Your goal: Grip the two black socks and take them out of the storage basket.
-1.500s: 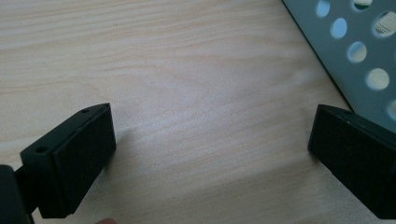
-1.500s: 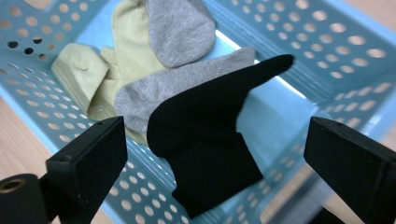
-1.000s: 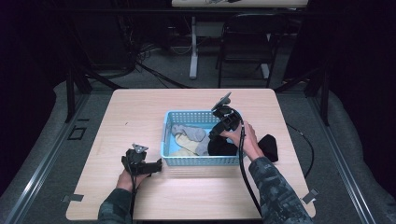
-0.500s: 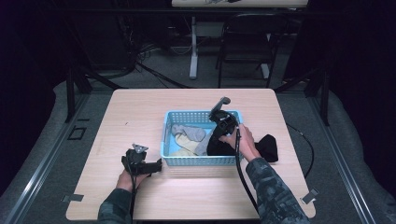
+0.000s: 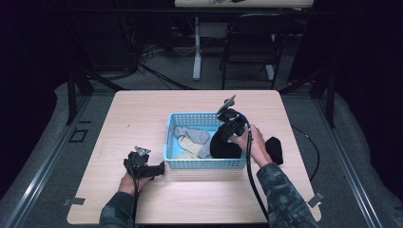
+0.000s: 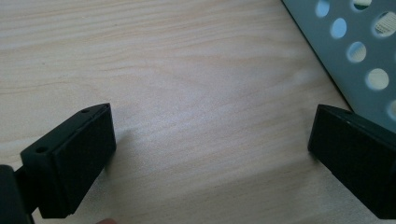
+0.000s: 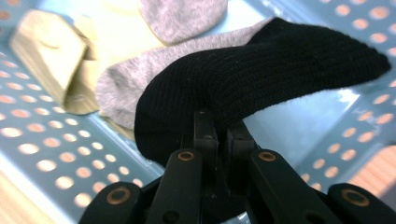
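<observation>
My right gripper (image 5: 227, 137) is over the right end of the blue basket (image 5: 190, 164), and its fingers have just been closing. They now pinch a black sock (image 7: 261, 88). In the right gripper view I see the two fingers (image 7: 205, 135) pressed close together with the black knit cloth caught between them. The sock hangs up off the basket floor there, with its toe end pointing to the right of that view. In the high view the same sock (image 5: 223, 148) is just a dark lump inside the basket under my right hand (image 5: 254, 145), and I cannot see the pinch at all from up there.

The right gripper view also shows a grey sock (image 7: 121, 88) tucked right behind the black one, touching it, and a tan sock (image 7: 51, 60) lying farther back in the basket. From high up these two are a pale heap (image 5: 192, 142) in the middle of the basket.

My left gripper (image 5: 161, 168) rests low on the desk (image 5: 142, 114), just left of the basket's near corner. In the left gripper view its fingers (image 6: 70, 158) stand wide apart with bare wood between them, and the basket wall (image 6: 359, 51) with its round holes is close by the far finger.

On the desk to the right of the basket lies another dark thing (image 5: 274, 149), maybe a second black sock; it is too small to be sure.
</observation>
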A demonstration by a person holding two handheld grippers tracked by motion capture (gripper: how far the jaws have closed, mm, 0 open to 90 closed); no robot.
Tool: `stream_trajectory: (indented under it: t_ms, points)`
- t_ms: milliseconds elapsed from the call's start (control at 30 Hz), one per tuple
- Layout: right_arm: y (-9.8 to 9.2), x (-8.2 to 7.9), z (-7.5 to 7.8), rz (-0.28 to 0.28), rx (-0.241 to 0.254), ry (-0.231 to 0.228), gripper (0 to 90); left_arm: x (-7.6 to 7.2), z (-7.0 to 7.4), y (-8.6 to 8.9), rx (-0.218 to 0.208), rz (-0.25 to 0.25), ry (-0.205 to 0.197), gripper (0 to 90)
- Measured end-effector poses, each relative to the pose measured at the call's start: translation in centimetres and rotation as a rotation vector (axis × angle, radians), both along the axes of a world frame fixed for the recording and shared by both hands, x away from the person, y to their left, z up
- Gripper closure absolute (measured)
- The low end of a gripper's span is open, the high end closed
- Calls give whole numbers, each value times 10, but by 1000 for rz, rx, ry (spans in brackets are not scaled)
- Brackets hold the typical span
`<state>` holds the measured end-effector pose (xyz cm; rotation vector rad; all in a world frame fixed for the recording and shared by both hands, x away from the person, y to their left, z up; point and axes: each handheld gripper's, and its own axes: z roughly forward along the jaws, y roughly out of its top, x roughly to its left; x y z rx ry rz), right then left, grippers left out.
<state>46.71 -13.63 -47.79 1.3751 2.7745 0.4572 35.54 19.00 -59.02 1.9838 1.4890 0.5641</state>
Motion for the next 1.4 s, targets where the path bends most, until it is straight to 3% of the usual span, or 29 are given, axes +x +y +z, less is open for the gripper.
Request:
stream_trajectory:
  t_ms: [133,400,733,1400]
  points:
    - [-3,-6,16,-10,43,-41,863,0,0,0,0,0,0,7]
    - [-8,-11,43,7,82,-87,862,0,0,0,0,0,0,8]
    - [-7,-21,75,38,87,-155,863,0,0,0,0,0,0,7]
    - [-24,-31,126,21,103,-249,862,0,0,0,0,0,0,7]
